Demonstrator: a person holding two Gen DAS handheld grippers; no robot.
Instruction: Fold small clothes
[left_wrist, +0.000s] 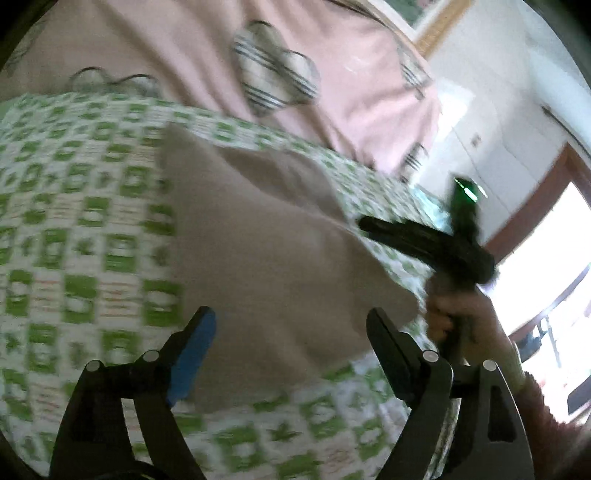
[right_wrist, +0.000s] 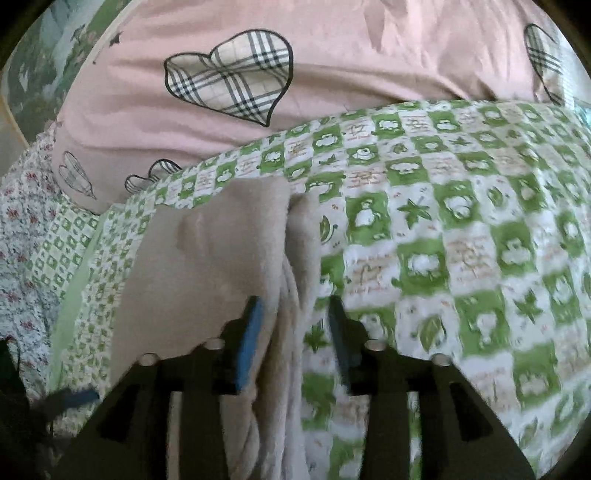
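Note:
A beige fleece garment (left_wrist: 266, 240) lies folded on the green-and-white checked bedspread (left_wrist: 81, 229). My left gripper (left_wrist: 291, 325) hovers over its near edge, jaws wide open, with no pad touching the cloth. In the right wrist view the same garment (right_wrist: 207, 266) shows its stacked, layered edge running down between the fingers of my right gripper (right_wrist: 295, 314). Those jaws stand apart: the left blue pad (right_wrist: 251, 332) is against the cloth and the right pad is clear of it. A hand (left_wrist: 454, 317) holds the right tool's black frame (left_wrist: 436, 247) at the garment's right side.
A pink quilt (right_wrist: 332, 92) with plaid hearts is bunched along the far side of the bedspread (right_wrist: 461, 240). A floral sheet (right_wrist: 26, 221) shows at the left. A white wall and a bright doorway (left_wrist: 546, 251) lie beyond the bed's right edge.

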